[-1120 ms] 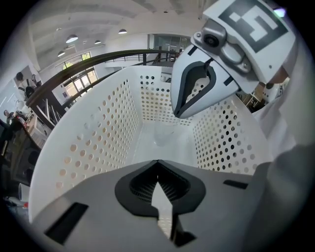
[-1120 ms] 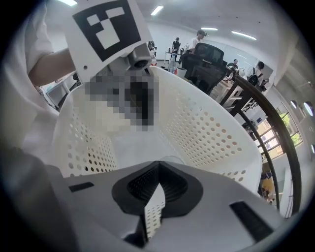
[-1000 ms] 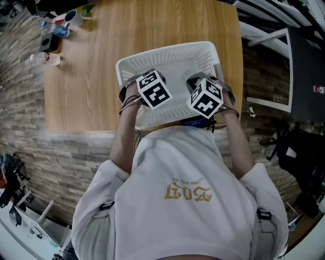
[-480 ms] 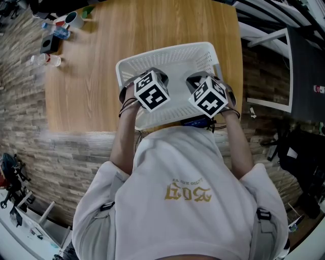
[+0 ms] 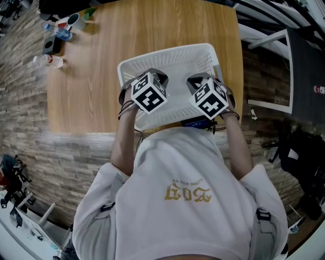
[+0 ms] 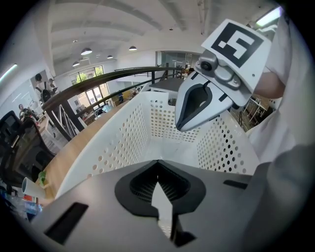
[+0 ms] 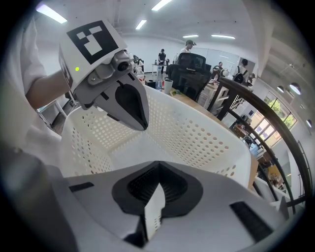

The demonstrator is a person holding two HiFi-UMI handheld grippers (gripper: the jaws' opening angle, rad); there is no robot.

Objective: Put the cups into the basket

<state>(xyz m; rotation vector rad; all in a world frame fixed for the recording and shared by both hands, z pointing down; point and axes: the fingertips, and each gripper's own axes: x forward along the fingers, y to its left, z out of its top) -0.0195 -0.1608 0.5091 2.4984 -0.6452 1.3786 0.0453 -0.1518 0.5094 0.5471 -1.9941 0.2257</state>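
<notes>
A white perforated basket (image 5: 175, 52) stands at the near edge of the wooden table (image 5: 91, 91); its inside (image 6: 162, 147) shows nothing in it. My left gripper (image 5: 151, 84) and right gripper (image 5: 204, 87) sit side by side at its near rim. Each is shut, with a thin white strip of the basket's rim between its jaws (image 6: 162, 216) (image 7: 152, 216). Each gripper view shows the other gripper: the right gripper (image 6: 184, 125) and the left gripper (image 7: 140, 123). A white mug (image 5: 76, 20) and a clear cup (image 5: 52, 61) stand at the table's far left corner, far from both grippers.
A black box (image 5: 49, 45), a small bottle (image 5: 62, 33) and a green item (image 5: 89, 11) lie beside the mug. The floor is brick-patterned (image 5: 30, 127). A white frame (image 5: 277, 71) and dark furniture stand to the right of the table.
The left gripper's marker cube has shifted slightly left and toward me. The basket and the right gripper stay nearly where they were.
</notes>
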